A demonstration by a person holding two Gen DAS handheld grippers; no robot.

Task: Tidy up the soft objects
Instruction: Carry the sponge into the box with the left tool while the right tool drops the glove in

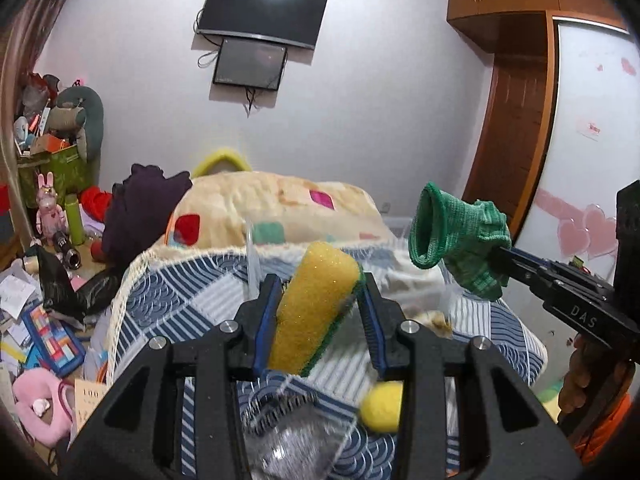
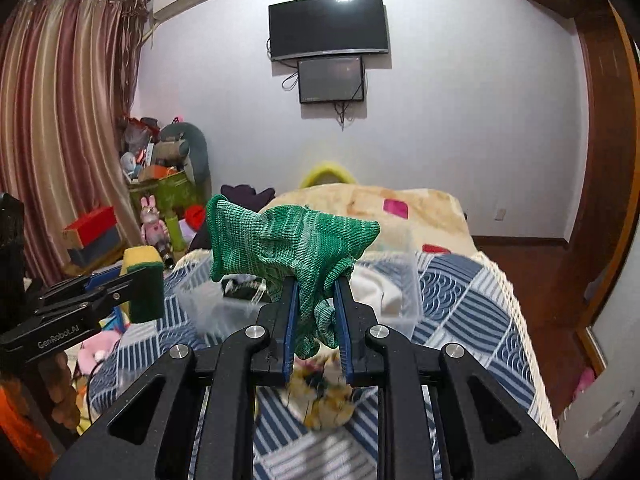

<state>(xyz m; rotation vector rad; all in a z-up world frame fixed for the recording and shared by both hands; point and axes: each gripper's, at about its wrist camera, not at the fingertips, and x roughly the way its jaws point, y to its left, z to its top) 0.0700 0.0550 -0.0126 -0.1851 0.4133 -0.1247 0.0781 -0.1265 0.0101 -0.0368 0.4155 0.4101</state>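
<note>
Left gripper (image 1: 320, 300): clamps sponge (image 1: 314, 306), long axis upright.
Right gripper (image 2: 316, 300): clamps green glove (image 2: 288, 240).
Bin (image 2: 400, 280): frame centre, directly beyond glove; right gripper nearer.

The bed (image 2: 472, 292) bears a clear bin (image 2: 400, 280) and blanket (image 2: 400, 208).

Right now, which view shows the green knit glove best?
The right wrist view: the green knit glove fills the centre, clamped in the right tool, cuff and fingers visible. The left wrist view shows it smaller, at the right side, mainly its open cuff.
</note>
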